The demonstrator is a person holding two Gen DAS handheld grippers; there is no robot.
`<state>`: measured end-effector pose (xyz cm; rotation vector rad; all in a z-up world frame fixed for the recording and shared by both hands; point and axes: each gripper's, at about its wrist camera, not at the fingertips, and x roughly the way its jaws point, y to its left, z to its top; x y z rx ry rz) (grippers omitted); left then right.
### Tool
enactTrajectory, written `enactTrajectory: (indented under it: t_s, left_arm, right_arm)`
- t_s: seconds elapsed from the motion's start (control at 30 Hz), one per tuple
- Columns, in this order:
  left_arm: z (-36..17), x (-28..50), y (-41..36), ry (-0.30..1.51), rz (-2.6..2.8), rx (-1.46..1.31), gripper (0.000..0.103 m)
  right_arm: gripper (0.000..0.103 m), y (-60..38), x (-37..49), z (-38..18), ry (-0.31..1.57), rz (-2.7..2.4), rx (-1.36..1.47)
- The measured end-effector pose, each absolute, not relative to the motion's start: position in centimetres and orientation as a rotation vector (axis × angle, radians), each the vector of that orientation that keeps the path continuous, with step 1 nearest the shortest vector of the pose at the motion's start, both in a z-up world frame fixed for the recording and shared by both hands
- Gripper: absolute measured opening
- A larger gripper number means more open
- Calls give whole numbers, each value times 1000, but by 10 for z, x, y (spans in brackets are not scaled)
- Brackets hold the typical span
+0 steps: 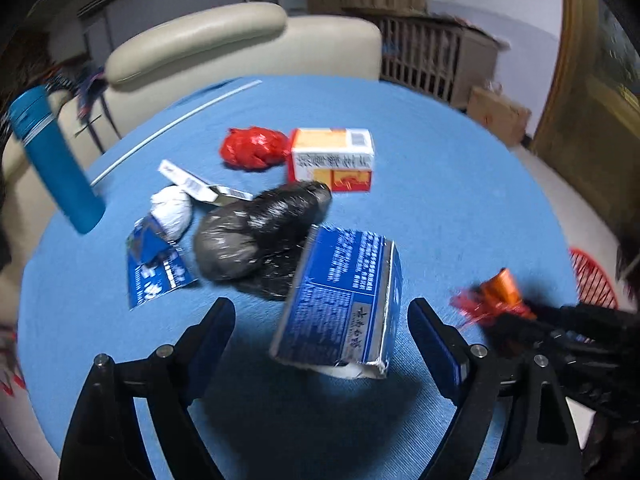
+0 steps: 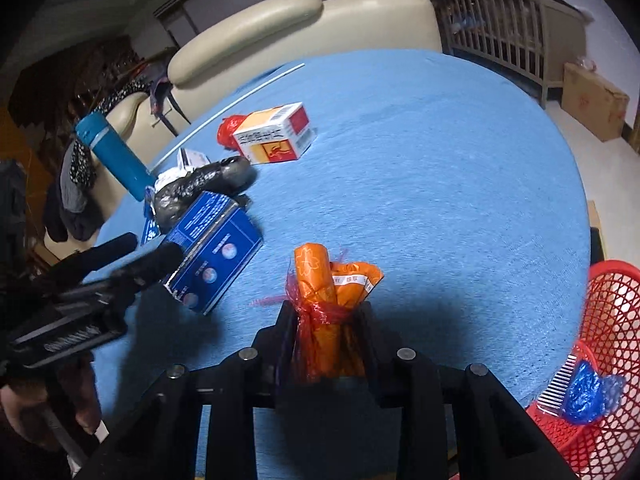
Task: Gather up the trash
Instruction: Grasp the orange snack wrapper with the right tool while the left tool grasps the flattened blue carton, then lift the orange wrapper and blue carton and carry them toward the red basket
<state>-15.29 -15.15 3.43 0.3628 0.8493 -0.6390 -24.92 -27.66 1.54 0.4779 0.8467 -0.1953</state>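
My left gripper (image 1: 322,306) is open, its fingers (image 1: 214,332) either side of a blue carton (image 1: 340,300) that lies tilted on the blue table (image 1: 440,200); it touches neither finger. My right gripper (image 2: 326,312) is shut on an orange wrapper bundle (image 2: 332,308) tied with red plastic; it also shows in the left wrist view (image 1: 496,296). Behind the carton lie a black bag (image 1: 256,232), a red bag (image 1: 254,147), an orange-white box (image 1: 332,160), a white wad (image 1: 172,210) and a blue flyer (image 1: 154,268).
A red mesh basket (image 2: 608,360) at the table's right edge holds a blue wrapper (image 2: 588,392). A blue bottle (image 1: 54,160) stands at the left. A white straw (image 1: 172,124) lies at the back. A cream sofa (image 1: 240,44) is behind the table.
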Motion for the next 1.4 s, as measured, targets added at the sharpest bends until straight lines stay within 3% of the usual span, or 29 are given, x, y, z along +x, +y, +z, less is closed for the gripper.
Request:
enactTrajectory:
  t_s: [0.17,0.2,0.23,0.27,0.9,0.97,1.0,1.03,1.17,1.2,1.23,1.4]
  left_arm:
    - [14,-148,-162,901,-634,389,88]
    - [14,-149,-161,897,-634,378,85]
    - [13,-150,-161,901,-644,369,69]
    - [14,-151,-162,902,-655,357,65]
    - [60,-197,-122,797,-624,224,62]
    - [59,-200,-118,796,-627,219,62]
    - [59,-200,-117,797,-627,216,62]
    - [58,-201,-115,798,-627,214,62]
    - [53,-201,-109,806,-619,206,62]
    - [52,-201,-107,806,-616,203,62]
    - [52,-201,-106,805,-612,200,62]
    - [53,-200,-102,803,-601,192,62]
  right_arm:
    - [33,-286,-257,14,828,-191,506]
    - [33,-289,-258,13,825,-191,513]
    - [33,-290,-258,13,823,-191,518]
    - [33,-291,-260,12,821,-190,522]
    - [34,-283,-277,33,800,-194,469]
    - [41,-282,-279,28,824,-206,461]
    - [67,-282,-279,27,828,-211,455]
    - [81,-282,-280,27,825,-216,446]
    - [79,-276,-267,27,829,-220,357]
    - [73,-273,-259,24,855,-215,332]
    - [54,-270,-253,20,879,-208,314]
    - [43,-266,-251,19,885,-179,309]
